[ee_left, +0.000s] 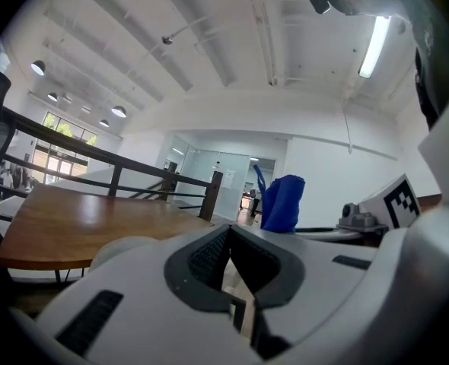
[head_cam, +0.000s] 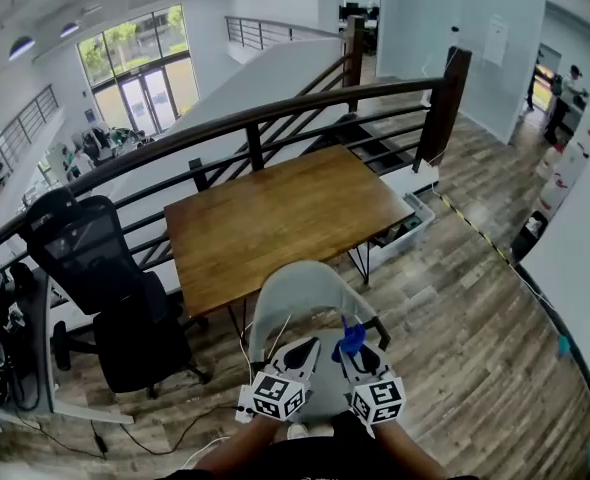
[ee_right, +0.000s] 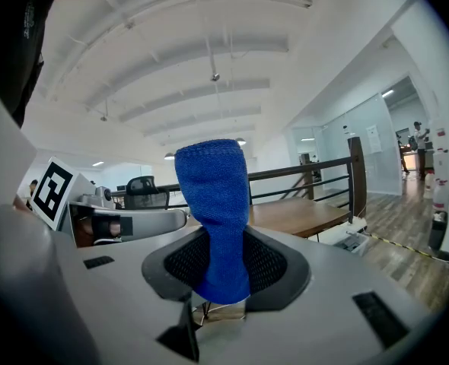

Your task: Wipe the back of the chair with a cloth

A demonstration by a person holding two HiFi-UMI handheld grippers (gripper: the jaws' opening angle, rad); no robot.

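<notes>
- Our right hand-held gripper (ee_right: 226,265) pinches the blue cloth (ee_right: 209,196) tight. The cloth sticks up past the jaws, so it can rub things.
- Our left hand-held gripper (ee_left: 230,242) has its jaws together and holds nothing. We think it is just a helper.
- The chair (head_cam: 300,286) sits right below both, tucked at the desk (head_cam: 275,218). Its back faces us, easy to reach.

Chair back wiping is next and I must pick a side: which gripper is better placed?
Right. The right gripper is shut on the blue cloth, by the grey chair back. The left gripper is shut on nothing, so it has nothing to wipe with.
</notes>
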